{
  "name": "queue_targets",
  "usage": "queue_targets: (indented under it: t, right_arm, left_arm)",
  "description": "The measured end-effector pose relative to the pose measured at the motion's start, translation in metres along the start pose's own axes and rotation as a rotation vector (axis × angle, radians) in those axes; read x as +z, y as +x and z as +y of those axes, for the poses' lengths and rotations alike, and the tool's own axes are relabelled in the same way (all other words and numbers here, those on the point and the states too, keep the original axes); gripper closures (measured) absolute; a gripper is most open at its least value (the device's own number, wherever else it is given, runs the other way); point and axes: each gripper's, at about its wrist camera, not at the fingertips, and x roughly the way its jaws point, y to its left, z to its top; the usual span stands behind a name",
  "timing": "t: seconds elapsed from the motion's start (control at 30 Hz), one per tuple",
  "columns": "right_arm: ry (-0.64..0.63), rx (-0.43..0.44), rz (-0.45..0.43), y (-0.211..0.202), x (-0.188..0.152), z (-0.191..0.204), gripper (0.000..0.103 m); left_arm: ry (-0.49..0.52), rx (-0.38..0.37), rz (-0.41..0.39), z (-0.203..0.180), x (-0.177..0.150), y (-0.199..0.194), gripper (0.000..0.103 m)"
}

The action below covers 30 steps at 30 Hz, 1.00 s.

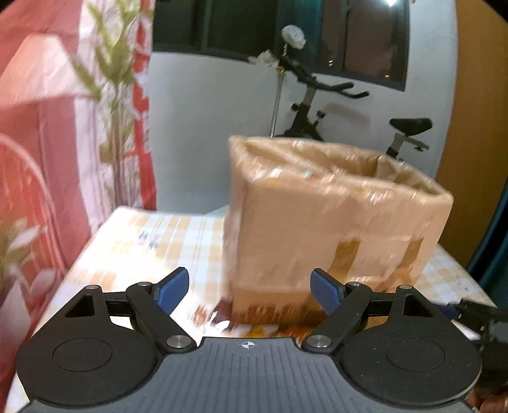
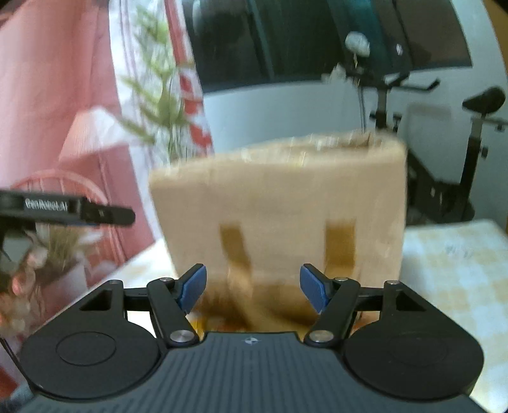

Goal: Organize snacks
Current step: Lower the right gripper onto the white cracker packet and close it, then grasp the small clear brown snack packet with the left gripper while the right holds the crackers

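A brown cardboard box [image 1: 333, 216] with an open top stands on the checked tablecloth [image 1: 165, 241]; it is blurred in both views. Blurred colourful snack packets [image 1: 219, 314] lie at its base. My left gripper [image 1: 250, 294] is open just in front of the box's near corner, with nothing between its blue pads [image 1: 173, 292]. My right gripper [image 2: 253, 292] faces the taped side of the box [image 2: 279, 206], open, its pads [image 2: 314, 292] holding nothing. Blurred packets [image 2: 219, 321] show low between its fingers. Each gripper appears in the other's view: the right gripper [image 1: 470, 313], the left gripper [image 2: 63, 209].
A pink and white floral curtain [image 1: 63, 127] hangs along the left. Behind the table an exercise bike [image 1: 317, 95] stands against a white wall under a dark window [image 1: 285, 28]. The table edge [image 2: 476, 241] runs past the box on the right.
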Motion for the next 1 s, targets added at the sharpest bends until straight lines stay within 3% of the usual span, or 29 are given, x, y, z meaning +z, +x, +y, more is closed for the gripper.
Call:
queue_targets:
  t: [0.23,0.6,0.73,0.83,1.0]
  right_arm:
    - [-0.061,0.051,0.196,0.026,-0.042,0.014,0.034]
    - [-0.157,0.147,0.352,0.042,-0.076,0.034,0.034]
    - [-0.208,0.149,0.338,0.038,-0.083,0.035,0.036]
    - [-0.215,0.14,0.329,0.037,-0.082,0.031,0.054]
    - [-0.177,0.088,0.32,0.031,-0.079,0.013,0.054]
  left_arm:
    - [-0.007,0.04,0.06,0.014,-0.031,0.011,0.019]
    - [-0.01,0.026,0.106,0.006,-0.048,0.023,0.023]
    - [-0.015,0.015,0.124,0.003,-0.054,0.026,0.025]
    - [-0.034,0.012,0.135,0.005,-0.058,0.028,0.028]
    - [-0.032,0.023,0.155,0.009,-0.062,0.035,0.033]
